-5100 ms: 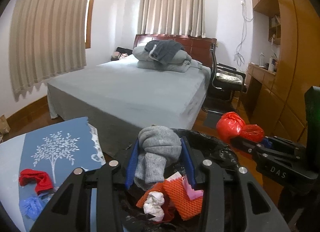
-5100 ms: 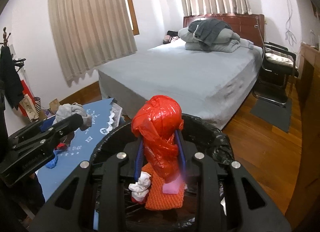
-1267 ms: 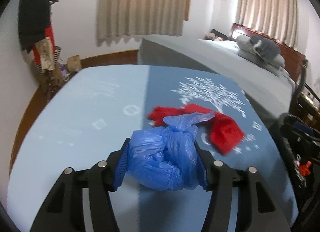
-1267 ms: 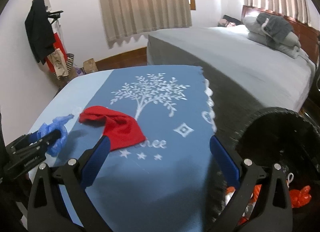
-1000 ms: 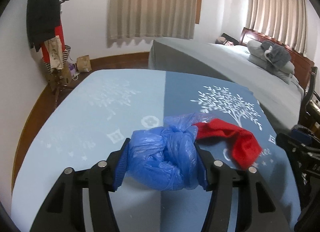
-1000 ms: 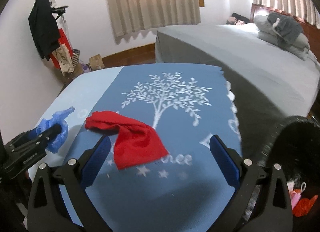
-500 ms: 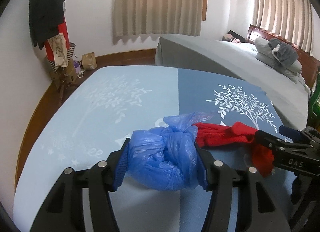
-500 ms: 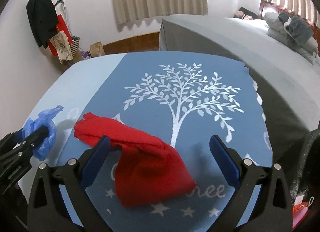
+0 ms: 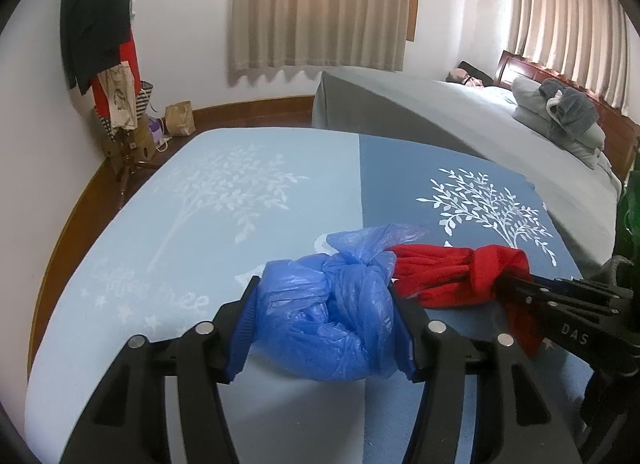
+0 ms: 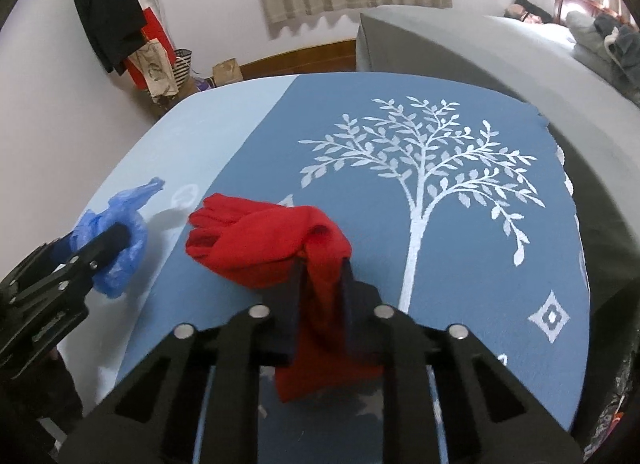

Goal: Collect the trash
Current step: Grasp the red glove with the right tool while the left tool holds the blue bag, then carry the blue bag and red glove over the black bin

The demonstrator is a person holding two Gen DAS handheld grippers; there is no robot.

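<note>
right gripper (image 10: 320, 268) newly around red cloth (image 10: 264, 240)

A two-tone blue tablecloth (image 10: 460, 264) (white tree prints) carries a red cloth (image 10: 264, 240) partly resting on it.

Each black plastic tool (image 9: 326, 316) (image 10: 322, 284) has blue-padded fingers (image 9: 242, 328), silver screws, cut-out arms (one stamped "DAS").
</note>
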